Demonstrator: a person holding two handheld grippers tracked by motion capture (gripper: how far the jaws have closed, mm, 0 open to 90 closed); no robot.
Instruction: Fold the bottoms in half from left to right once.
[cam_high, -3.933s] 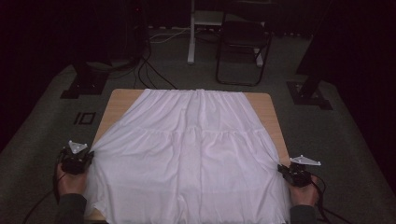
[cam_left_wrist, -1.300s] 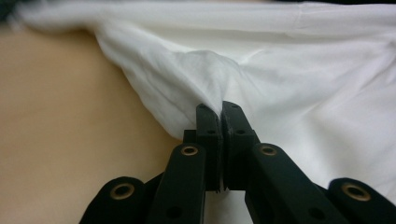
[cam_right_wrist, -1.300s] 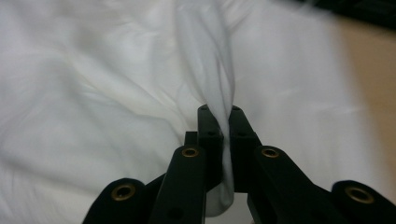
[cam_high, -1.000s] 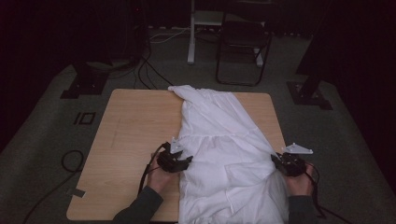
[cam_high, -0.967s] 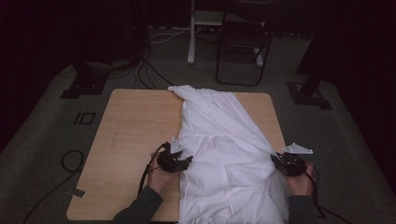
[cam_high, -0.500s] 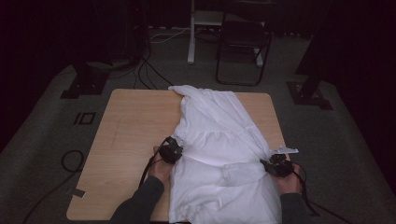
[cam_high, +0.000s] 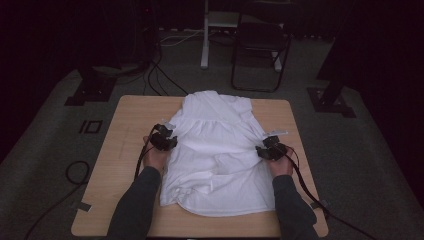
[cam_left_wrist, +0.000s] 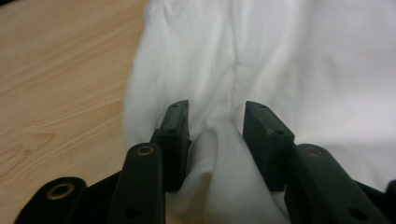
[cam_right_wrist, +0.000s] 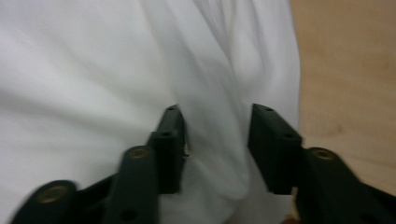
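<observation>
Lying on the wooden table (cam_high: 125, 145), the white garment (cam_high: 220, 155) covers the middle and right part of the top, its narrow end toward the table's far edge and its wide hem near the near edge. The left gripper (cam_high: 163, 140) sits at the garment's left edge, about halfway along the table, and the right gripper (cam_high: 271, 149) sits at the garment's right edge, closer to the table's right side. In the left gripper view, a raised fold of the garment (cam_left_wrist: 224, 154) stands between the jaws, which have just been opening; they stand apart, and bare table shows beside the cloth. In the right gripper view, the jaws have likewise just been opening and stand apart, with loose cloth (cam_right_wrist: 219, 140) lying between them.
</observation>
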